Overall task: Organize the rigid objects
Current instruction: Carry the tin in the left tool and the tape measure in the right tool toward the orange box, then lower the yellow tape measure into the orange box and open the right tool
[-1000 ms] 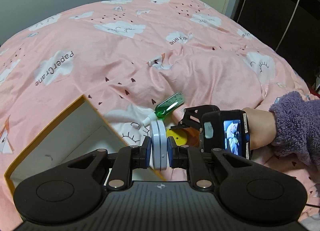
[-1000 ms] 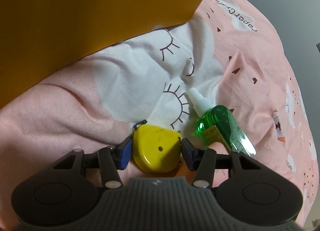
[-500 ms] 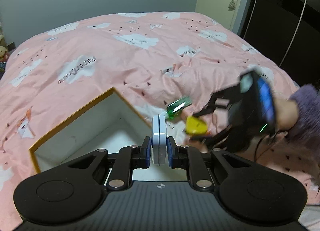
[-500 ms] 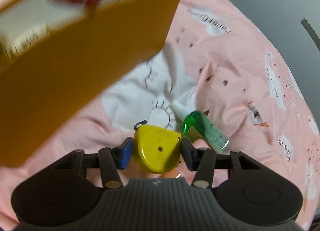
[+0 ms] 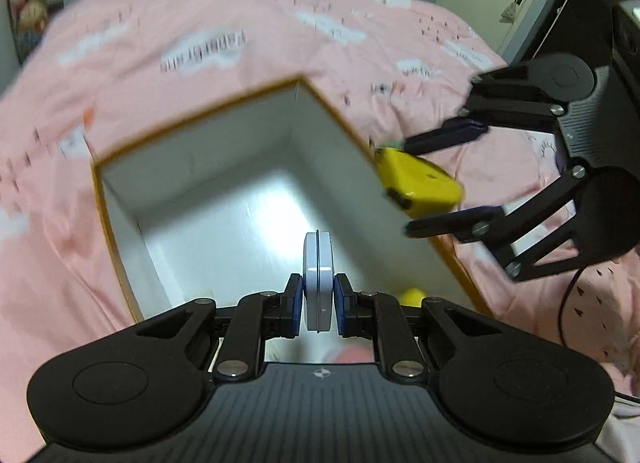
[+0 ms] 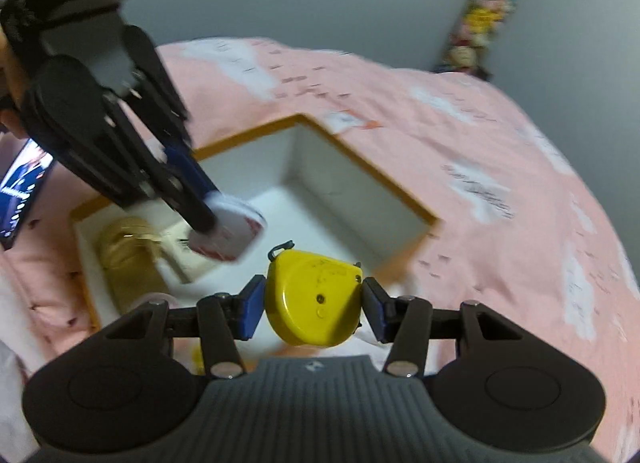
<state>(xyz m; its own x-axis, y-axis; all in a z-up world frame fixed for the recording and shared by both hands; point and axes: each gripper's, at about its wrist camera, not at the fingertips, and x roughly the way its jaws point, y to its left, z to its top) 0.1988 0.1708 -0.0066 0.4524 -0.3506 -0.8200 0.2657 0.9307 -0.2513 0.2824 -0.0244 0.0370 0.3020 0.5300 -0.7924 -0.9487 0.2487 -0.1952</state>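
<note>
I hold a tin (image 5: 317, 279) edge-up in my left gripper (image 5: 317, 305), box (image 5: 120, 223) directly below; right gripper (image 6: 313, 303) grips tape measure (image 6: 314, 299) beside rim.

The bedspread (image 5: 248, 63) was soft matt pink cloth. The box (image 5: 224, 199) looked like smooth cardboard, white inside, glossy on its floor. The yellow tape measure (image 6: 314, 301) was scuffed plastic; the round tin (image 5: 318, 281) smooth, faintly shiny.

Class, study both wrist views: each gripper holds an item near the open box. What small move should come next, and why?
Probably lower the left gripper a little and release the white round tin inside the box. The tin already hangs over the box's open interior, while the right gripper holds the yellow tape measure near the rim, so it should wait.
</note>
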